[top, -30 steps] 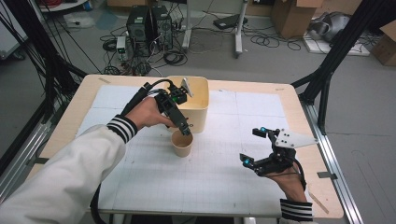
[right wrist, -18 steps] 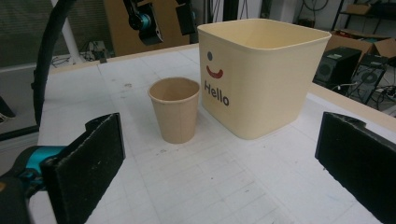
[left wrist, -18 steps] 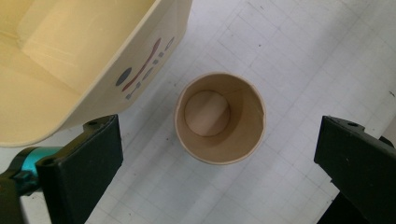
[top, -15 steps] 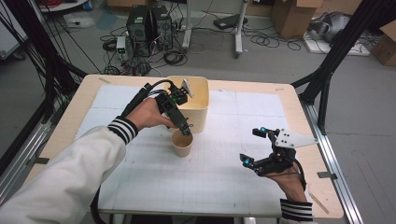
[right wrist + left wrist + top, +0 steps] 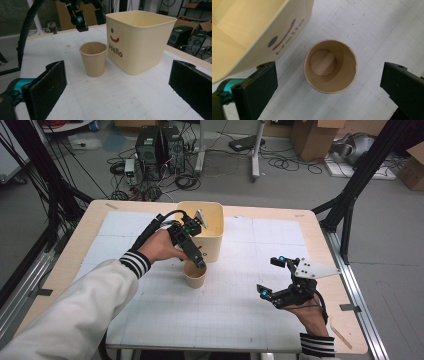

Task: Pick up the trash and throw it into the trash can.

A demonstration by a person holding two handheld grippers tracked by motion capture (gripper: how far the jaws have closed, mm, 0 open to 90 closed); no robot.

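Note:
A brown paper cup (image 5: 195, 275) stands upright and empty on the white gridded mat (image 5: 235, 310), just in front of a cream bin (image 5: 210, 227) marked "Hello". My left gripper (image 5: 196, 249) hovers above the cup, pointing down. In the left gripper view its jaws stand wide apart on either side of the cup (image 5: 330, 66), not touching it, so the left gripper (image 5: 330, 86) is open. My right gripper (image 5: 270, 276) rests to the right near the table's front and is open with nothing in it. The right gripper (image 5: 117, 85) faces the cup (image 5: 93, 58) and the bin (image 5: 140, 40).
The bin's wall (image 5: 249, 30) is close beside the left jaw. The mat covers most of the wooden table (image 5: 325, 240). Black frame legs, cables and computer cases (image 5: 160, 145) stand on the floor beyond the far edge.

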